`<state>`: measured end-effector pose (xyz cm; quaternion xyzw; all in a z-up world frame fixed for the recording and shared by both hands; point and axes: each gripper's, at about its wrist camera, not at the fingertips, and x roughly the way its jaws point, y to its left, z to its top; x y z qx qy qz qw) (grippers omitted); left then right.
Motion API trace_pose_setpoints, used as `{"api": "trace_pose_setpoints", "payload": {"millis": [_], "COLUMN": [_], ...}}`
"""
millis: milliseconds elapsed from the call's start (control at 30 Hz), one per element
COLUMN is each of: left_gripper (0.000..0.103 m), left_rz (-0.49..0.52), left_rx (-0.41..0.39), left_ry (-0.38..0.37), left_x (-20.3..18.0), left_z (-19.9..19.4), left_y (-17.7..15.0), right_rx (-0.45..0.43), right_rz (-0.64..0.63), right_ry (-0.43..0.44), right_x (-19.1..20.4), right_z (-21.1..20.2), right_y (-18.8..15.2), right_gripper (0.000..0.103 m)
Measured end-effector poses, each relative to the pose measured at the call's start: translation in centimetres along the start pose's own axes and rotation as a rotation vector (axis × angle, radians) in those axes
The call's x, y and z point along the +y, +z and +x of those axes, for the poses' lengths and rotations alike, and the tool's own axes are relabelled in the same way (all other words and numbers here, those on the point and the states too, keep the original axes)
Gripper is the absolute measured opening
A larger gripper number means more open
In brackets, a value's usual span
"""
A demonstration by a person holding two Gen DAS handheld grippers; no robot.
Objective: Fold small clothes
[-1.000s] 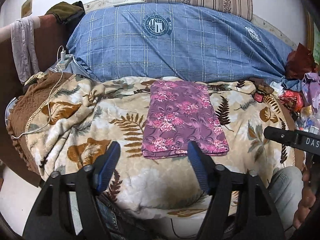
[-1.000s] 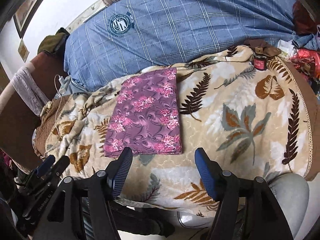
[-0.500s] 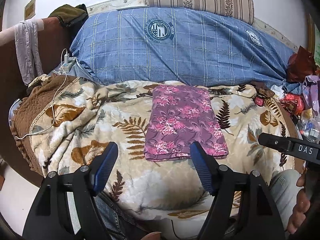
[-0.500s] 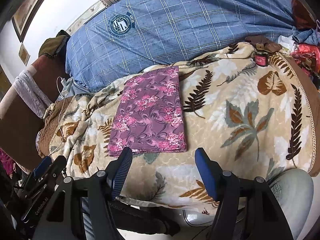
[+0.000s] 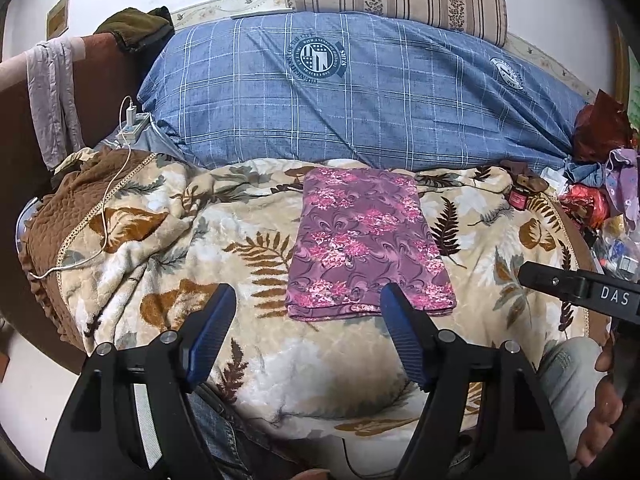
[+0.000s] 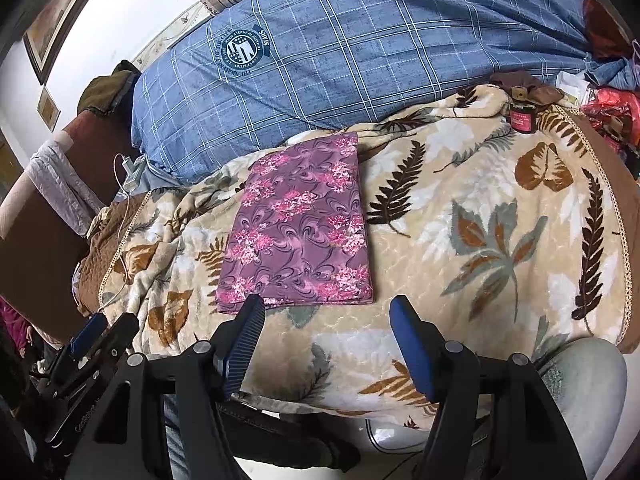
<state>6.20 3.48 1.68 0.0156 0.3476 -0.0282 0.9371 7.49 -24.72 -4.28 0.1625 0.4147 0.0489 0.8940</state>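
Left wrist view: the left gripper (image 5: 308,300) is held low at the near edge of the blanket (image 5: 160,248), aimed along the bed toward the blue pillow (image 5: 360,100). Its fingers stand wide apart and hold nothing; the right blue pad's tip overlaps the near edge of the folded cloth (image 5: 366,240), though contact cannot be told. The cloth lies flat on the blanket, its far edge near the pillow. The right gripper (image 5: 576,288) juts in at the right, cut off by the frame.

Right wrist view: the right gripper (image 6: 326,312) hovers at the near edge, fingers wide and empty. The cloth (image 6: 300,224) lies ahead and left, its near corner behind the left pad. The left gripper (image 6: 96,332) shows partly at lower left.
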Motion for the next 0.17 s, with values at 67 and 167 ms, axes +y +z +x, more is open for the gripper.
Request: {"api": "trace_pose_setpoints", "payload": {"millis": [67,167], "left_gripper": [0.075,0.075], "left_rz": [0.004,0.005], "left_rx": [-0.001,-0.004], "left_ry": [-0.006,-0.005], "left_x": [0.09,0.20], "left_z": [0.20,0.46], "left_y": [-0.04,-0.14], "right_rx": [-0.001,0.003], "right_rz": [0.000,-0.001], "right_ry": [0.002,0.003], "right_x": [-0.01,-0.01], "right_z": [0.04,0.18], "right_y": [0.03,0.01], "right_gripper": [0.067,0.067]}}
